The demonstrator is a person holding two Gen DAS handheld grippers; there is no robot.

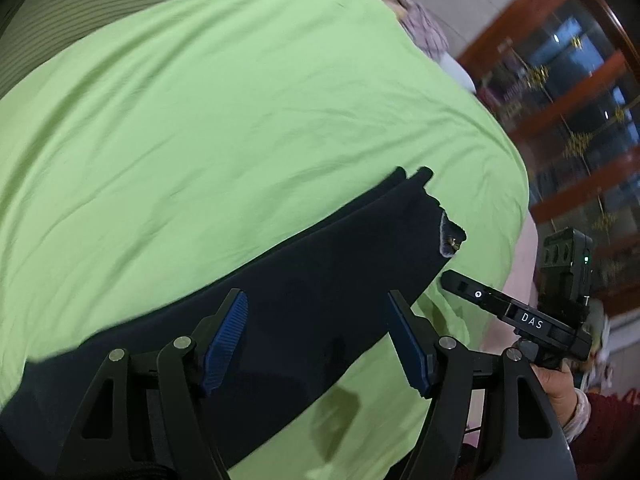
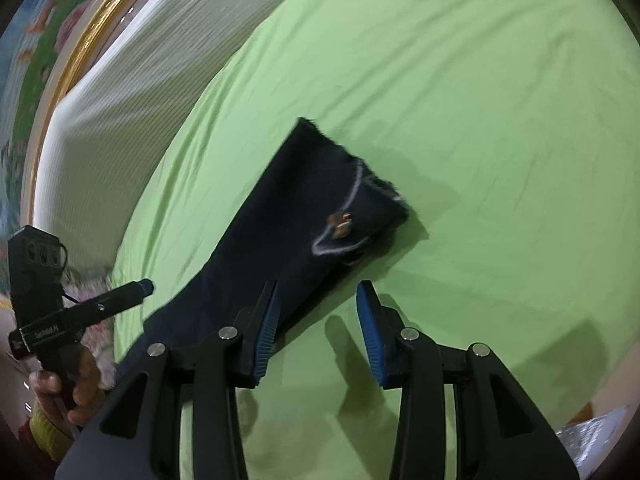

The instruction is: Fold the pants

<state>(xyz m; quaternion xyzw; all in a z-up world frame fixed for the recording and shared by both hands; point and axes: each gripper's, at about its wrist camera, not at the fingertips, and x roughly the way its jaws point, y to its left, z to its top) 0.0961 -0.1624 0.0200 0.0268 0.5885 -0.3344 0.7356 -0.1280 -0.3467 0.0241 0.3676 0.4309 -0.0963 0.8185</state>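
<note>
Left tongs: spread wide, blue pads apart and pinching nothing; they hang above the pants, whose dark cloth fills the gap between the pads and runs on under the left finger.
Right tongs: spread too, nothing held; the left pad sits over the edge of the pants, the right pad over bare sheet.
Pants: dark navy, laid as one long narrow strip on the sheet; from the right tongs they run ahead and slightly left, ending in a waistband with pale stitching and a small brass fitting.
Pants from the left tongs: they stretch ahead and to the right, ending in two stacked corners, with a turned-back flap showing grey lining on the right edge.
Sheet: light green, creased, spread under and all round the pants.
Other device: in the left view the right tongs show off to the right, in a hand with a red sleeve; in the right view the left tongs show off to the left.
Blur: both views are slightly smeared.
</note>
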